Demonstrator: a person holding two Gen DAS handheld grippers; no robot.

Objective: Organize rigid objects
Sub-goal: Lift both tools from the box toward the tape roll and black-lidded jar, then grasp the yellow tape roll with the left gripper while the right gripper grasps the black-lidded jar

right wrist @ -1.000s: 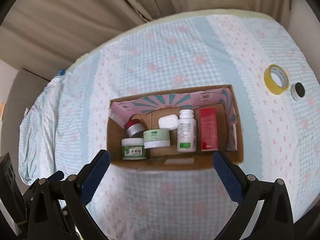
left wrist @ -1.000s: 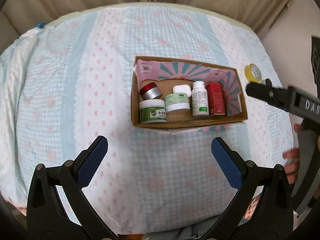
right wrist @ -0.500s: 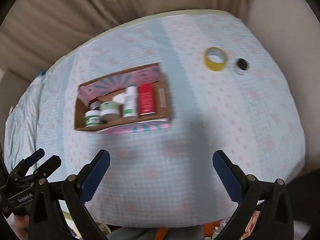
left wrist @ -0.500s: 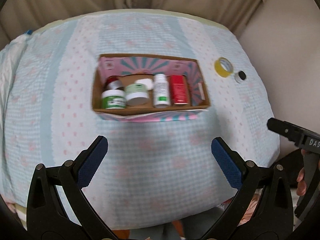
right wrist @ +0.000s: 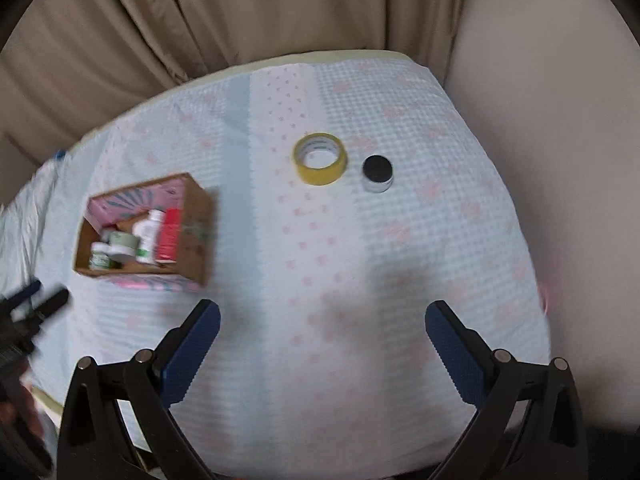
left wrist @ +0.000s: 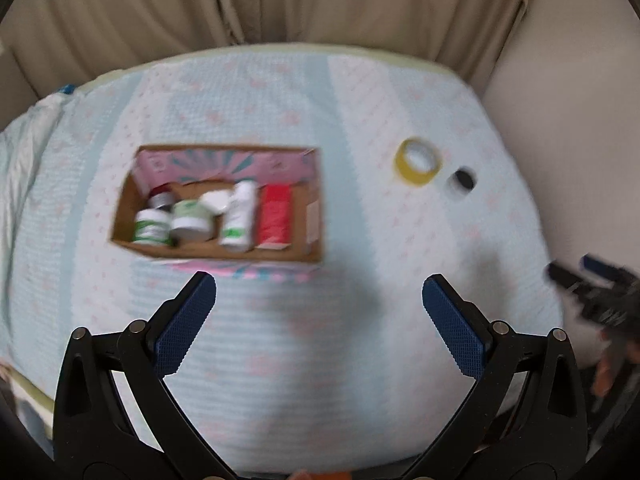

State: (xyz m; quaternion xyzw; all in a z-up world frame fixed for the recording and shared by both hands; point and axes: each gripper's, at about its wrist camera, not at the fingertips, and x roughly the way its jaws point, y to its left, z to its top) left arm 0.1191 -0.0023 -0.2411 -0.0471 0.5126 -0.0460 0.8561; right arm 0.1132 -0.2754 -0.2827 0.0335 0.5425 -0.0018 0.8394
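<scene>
Pulled back and swung right since the earlier frames. Nearest, left gripper and right gripper: jaws apart, empty. Farther left, cardboard box already filled. Beyond, right of the box, yellow tape roll and black-lidded jar left on the bed.

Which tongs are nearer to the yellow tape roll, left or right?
Right. The right tongs hover open almost straight in front of the yellow tape roll; the left tongs face the cardboard box, with the roll off to their right.
</scene>
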